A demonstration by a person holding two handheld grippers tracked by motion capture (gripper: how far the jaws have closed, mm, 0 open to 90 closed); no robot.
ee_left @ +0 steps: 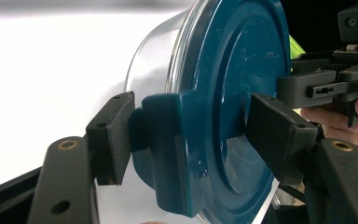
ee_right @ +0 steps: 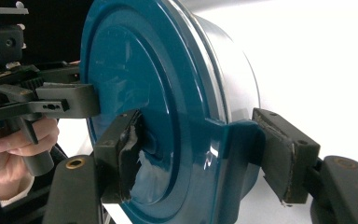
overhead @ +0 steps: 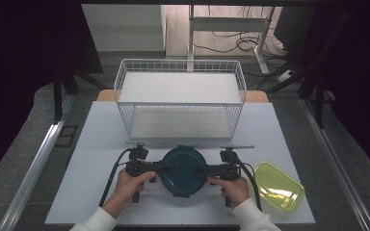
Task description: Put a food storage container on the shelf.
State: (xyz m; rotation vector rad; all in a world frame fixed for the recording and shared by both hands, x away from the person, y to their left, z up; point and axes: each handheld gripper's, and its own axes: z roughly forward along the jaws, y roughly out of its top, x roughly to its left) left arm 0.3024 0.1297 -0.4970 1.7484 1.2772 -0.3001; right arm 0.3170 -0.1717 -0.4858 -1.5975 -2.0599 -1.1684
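A round clear container with a teal lid [overhead: 183, 171] sits on the white table [overhead: 96, 144] near its front edge. My left gripper [overhead: 166, 169] grips its left rim and my right gripper [overhead: 200, 170] its right rim. In the left gripper view the gripper [ee_left: 193, 135] is shut across the teal lid [ee_left: 242, 70]: one pad presses the side clip [ee_left: 168, 140], the other the lid's top. The right gripper view shows the same grip [ee_right: 200, 154] on the opposite clip [ee_right: 235, 154] of the lid [ee_right: 135, 60]. A hand holds each gripper.
A white two-level wire rack [overhead: 180, 96] stands just behind the container, its front open toward me. A translucent yellow-green tray [overhead: 275, 185] lies on the table at the front right, close to the right hand. Bare table lies to the left.
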